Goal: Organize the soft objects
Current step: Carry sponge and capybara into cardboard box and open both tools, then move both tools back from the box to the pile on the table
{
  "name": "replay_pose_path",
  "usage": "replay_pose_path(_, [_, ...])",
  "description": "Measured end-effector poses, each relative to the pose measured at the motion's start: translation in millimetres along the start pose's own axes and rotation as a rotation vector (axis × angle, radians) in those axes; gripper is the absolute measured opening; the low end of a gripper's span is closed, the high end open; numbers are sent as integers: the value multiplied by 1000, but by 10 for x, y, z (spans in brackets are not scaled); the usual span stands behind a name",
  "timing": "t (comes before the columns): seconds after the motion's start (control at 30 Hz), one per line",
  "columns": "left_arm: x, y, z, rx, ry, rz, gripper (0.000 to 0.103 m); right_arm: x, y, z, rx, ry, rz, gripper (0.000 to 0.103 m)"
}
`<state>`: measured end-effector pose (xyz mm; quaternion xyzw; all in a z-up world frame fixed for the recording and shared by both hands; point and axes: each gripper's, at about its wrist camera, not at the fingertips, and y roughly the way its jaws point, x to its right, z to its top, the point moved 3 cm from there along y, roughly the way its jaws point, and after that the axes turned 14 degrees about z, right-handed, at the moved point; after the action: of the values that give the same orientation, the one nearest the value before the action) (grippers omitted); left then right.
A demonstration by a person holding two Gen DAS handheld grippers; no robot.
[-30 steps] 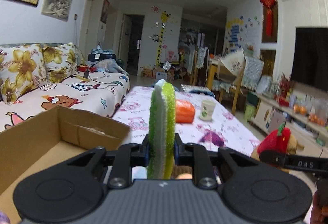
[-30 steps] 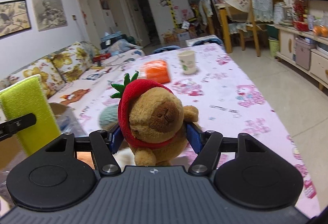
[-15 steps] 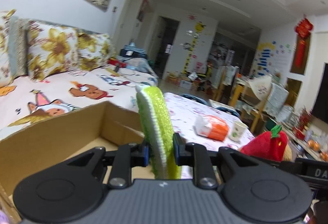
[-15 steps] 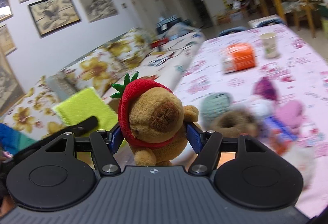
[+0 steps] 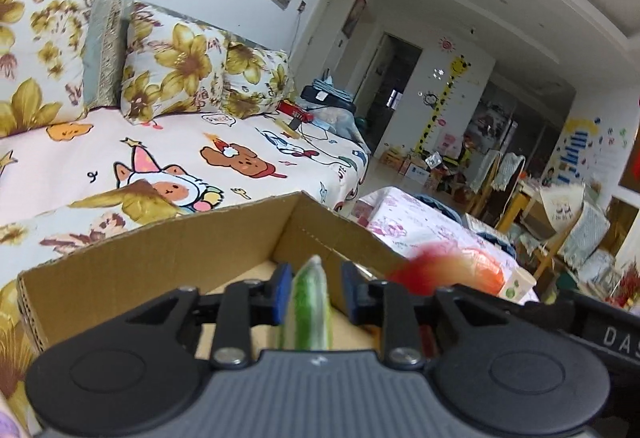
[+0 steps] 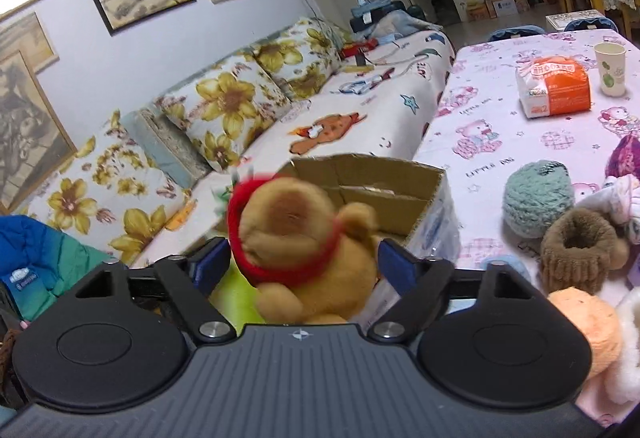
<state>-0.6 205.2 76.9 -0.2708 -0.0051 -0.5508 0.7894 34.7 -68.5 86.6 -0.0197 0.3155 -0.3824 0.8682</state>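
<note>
Your left hand-held gripper [image 5: 311, 294]: jaws opening, green cloth [image 5: 310, 308] loose between, over cardboard box [image 5: 168, 258] | your right hand-held gripper [image 6: 304, 264]: jaws opening, plush toy [image 6: 304, 238] unclamped above box.

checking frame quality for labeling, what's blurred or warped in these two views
Left wrist view: the green cloth between the opening left gripper jaws is motion-smeared, and a red plush is a streak; sofa and walls bow from fisheye. Right wrist view: the plush toy between the opening right gripper jaws is blurred, while the yarn ball and paper cup stay sharp.
</note>
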Motion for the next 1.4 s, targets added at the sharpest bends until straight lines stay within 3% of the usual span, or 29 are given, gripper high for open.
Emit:
replay_pose_path(0.23, [-59, -68, -4, 48, -33, 21, 65, 0, -154, -26, 51, -10, -65, 102])
replay_pose_path(0.5, [95, -177, -9, 144, 54, 13, 91, 79, -409, -139, 105, -62, -180, 103])
replay_pose_path(0.87, [331, -297, -76, 214, 143, -48, 102, 137, -590, -182, 156, -109, -267, 103])
replay_pose_path(1.4, [662, -392, -273, 246, 263, -124, 102, 252, -745, -223, 209, -118, -370, 103])
